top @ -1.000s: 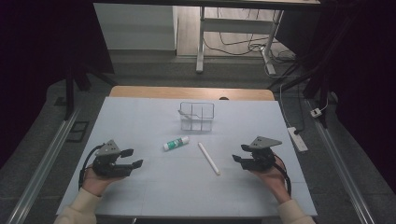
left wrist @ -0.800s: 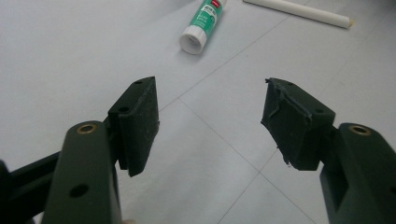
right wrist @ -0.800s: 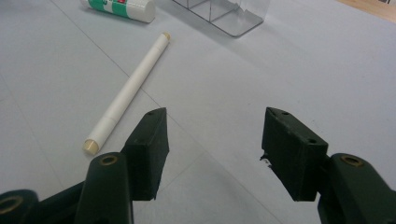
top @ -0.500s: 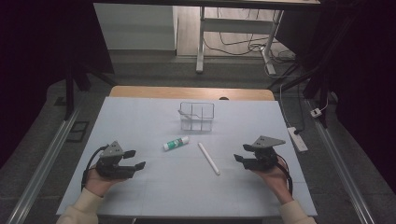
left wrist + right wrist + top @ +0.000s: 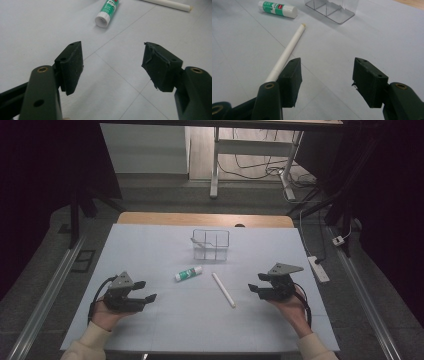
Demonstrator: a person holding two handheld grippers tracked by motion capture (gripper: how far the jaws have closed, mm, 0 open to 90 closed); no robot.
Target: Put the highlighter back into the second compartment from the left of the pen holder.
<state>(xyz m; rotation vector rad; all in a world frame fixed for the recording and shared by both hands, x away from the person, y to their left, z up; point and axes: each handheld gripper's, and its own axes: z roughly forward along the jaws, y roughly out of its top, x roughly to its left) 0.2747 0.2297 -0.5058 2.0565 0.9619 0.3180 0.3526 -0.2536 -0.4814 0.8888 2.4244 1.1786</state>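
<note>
On the pale table (image 5: 150, 330), both tools — left (image 5: 145, 291), right (image 5: 256, 282) — gape empty, flanking glue stick (image 5: 188, 273) and white rod (image 5: 223, 290).

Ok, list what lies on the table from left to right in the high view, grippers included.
left gripper → glue stick → clear divided box → white stick → right gripper.

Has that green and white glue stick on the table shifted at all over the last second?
No. The glue stick lies at the same slant, just below and left of the clear divided box, with the white stick to its right as before.
</note>
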